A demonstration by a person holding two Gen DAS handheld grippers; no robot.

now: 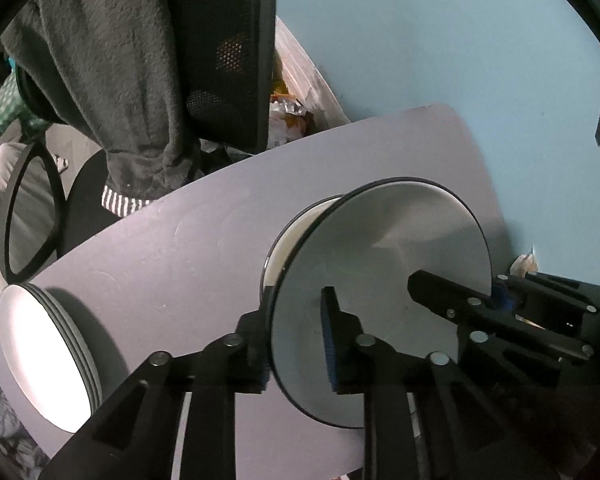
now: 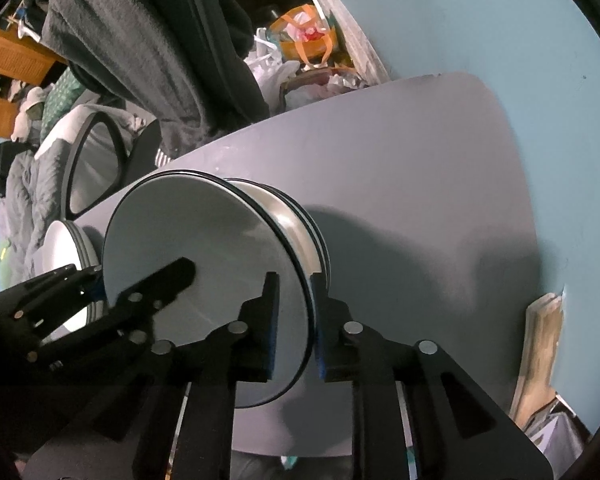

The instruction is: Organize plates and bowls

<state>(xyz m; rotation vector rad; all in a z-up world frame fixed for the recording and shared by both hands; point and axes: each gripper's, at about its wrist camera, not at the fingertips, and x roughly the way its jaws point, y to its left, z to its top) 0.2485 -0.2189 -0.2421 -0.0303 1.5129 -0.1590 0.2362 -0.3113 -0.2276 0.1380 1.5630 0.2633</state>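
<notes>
We are seeing a pale lavender-grey bench (image 1: 160, 248) against a light blue floor (image 1: 420, 40). We are looking at a white plate (image 1: 380, 280) with a thin black rim, shading to grey, lying over white bowls (image 2: 300, 216) that are also showing black rims. We are noticing a second stack of white plates (image 1: 48, 360) glowing bright, its edges showing dark grey bands. We are finding both the left claw (image 1: 296, 344) and the right claw (image 2: 294, 332) black, with blue pads and silver pins. We are seeing a charcoal fleece cloth (image 1: 112, 60) ending in a grey-and-white striped cuff, an orange bag (image 2: 304, 36), and a green-and-white patterned fabric (image 2: 64, 92).
</notes>
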